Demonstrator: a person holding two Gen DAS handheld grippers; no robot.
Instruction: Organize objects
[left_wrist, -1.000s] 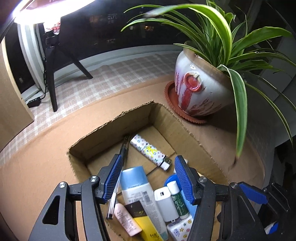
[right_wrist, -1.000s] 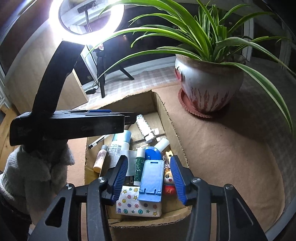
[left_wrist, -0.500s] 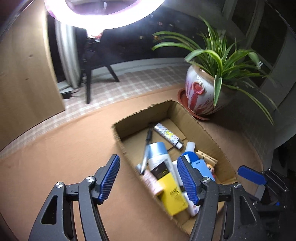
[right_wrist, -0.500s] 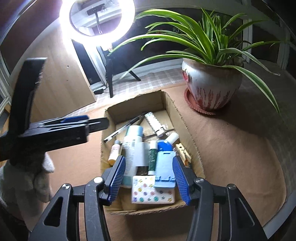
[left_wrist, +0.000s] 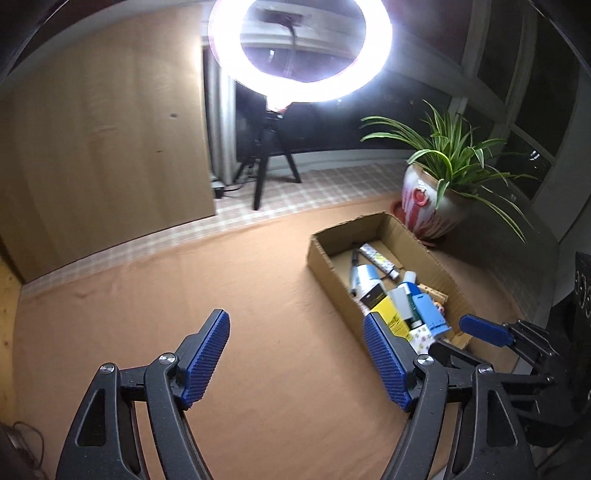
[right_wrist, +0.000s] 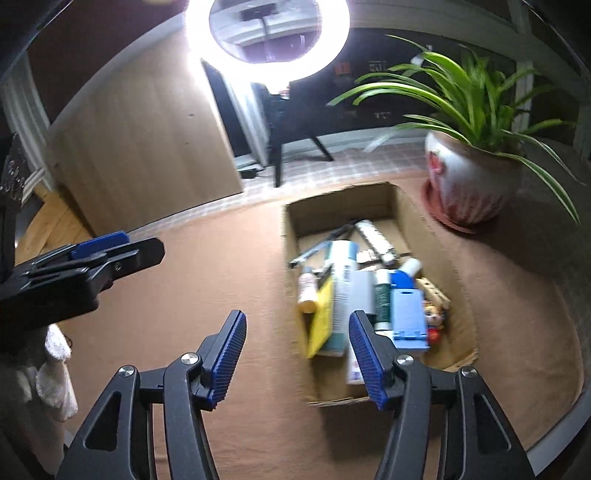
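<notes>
An open cardboard box (left_wrist: 325, 258) (right_wrist: 290, 229) stands on the brown cloth table. It holds several small items: a white and blue bottle (left_wrist: 365, 277) (right_wrist: 341, 269), a yellow box (left_wrist: 391, 319) (right_wrist: 319, 314), a blue phone stand (left_wrist: 428, 314) (right_wrist: 408, 317), a patterned tube (left_wrist: 378, 256), pens and a sticker card. My left gripper (left_wrist: 297, 354) is open and empty above the bare cloth, left of the box. My right gripper (right_wrist: 297, 354) is open and empty, over the box's near left edge. The right gripper also shows at the right in the left wrist view (left_wrist: 484, 332).
A potted spider plant (left_wrist: 432, 206) (right_wrist: 465, 184) on a red saucer stands beyond the box at the right. A ring light (left_wrist: 299, 48) on a tripod and a wooden panel (left_wrist: 103, 162) stand behind the table. The table's curved edge (right_wrist: 554, 435) runs at right.
Both grippers have pulled back and up from the box and shifted left. The box looks smaller and now lies to the right. The left gripper's jaws stand wider.
</notes>
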